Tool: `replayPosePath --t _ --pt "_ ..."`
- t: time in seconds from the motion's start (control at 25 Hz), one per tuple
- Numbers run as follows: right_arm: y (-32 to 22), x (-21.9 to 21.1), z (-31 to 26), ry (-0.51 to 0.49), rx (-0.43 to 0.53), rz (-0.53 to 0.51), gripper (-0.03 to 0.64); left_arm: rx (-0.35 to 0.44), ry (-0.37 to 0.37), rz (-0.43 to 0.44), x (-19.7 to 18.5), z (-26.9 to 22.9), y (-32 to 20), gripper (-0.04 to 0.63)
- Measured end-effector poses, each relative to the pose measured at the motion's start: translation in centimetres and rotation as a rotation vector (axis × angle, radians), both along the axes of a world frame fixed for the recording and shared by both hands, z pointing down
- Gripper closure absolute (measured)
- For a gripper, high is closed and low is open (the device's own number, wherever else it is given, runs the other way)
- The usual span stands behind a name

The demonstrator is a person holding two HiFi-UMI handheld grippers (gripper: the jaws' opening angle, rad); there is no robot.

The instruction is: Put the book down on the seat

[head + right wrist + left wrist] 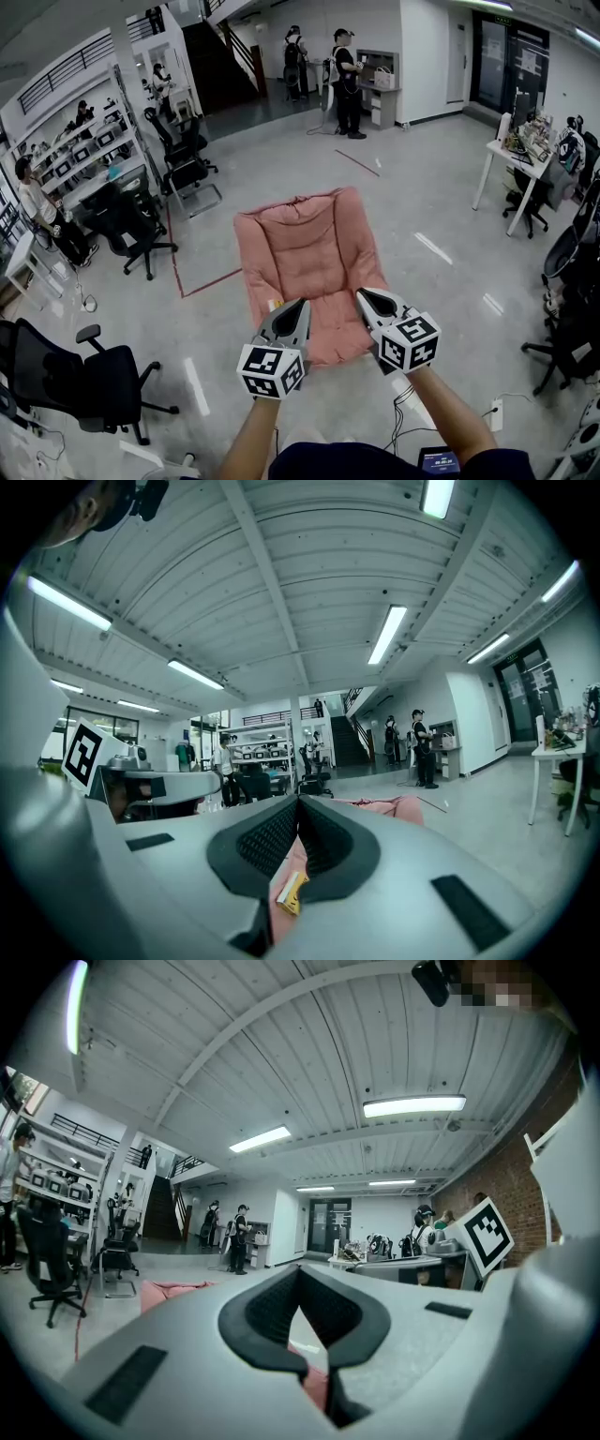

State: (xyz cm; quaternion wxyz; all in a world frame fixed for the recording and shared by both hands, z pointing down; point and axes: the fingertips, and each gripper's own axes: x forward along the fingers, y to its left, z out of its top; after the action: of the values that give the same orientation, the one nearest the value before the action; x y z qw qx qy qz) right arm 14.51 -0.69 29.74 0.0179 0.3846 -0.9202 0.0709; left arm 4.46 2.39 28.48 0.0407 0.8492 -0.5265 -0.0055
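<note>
While both tongs hang shut and empty over the seat's near edge, the book lies on the cushion.

Left tongs point(300, 304) and right tongs point(362, 294): tips together, nothing between, held level, side by side. Pink padded seat point(309, 234) sits on the grey floor point(422, 206). The book point(291, 891), small and yellow-edged, lies flat near the seat's front edge, below the left tongs. Neither grips it.

the left gripper point(301, 305) and right gripper point(361, 294) are grey with black-lined pointed jaws, each carrying a cube point(272, 370) of black-and-white square markers; dark navy top point(375, 463).
</note>
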Motion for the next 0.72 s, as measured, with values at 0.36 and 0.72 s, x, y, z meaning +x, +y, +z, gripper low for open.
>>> replayPosePath --t 0.36,0.72 --pt "0.7 -0.9 -0.4 -0.008 0.005 0.005 0.597 -0.004 -0.004 0.007 -0.8 0.0 0.6 0.591" --pt "1.4 -2.1 -0.8 -0.016 -0.001 0.032 0.598 -0.009 -0.001 0.018 -2.7 -0.4 1.1 0.591"
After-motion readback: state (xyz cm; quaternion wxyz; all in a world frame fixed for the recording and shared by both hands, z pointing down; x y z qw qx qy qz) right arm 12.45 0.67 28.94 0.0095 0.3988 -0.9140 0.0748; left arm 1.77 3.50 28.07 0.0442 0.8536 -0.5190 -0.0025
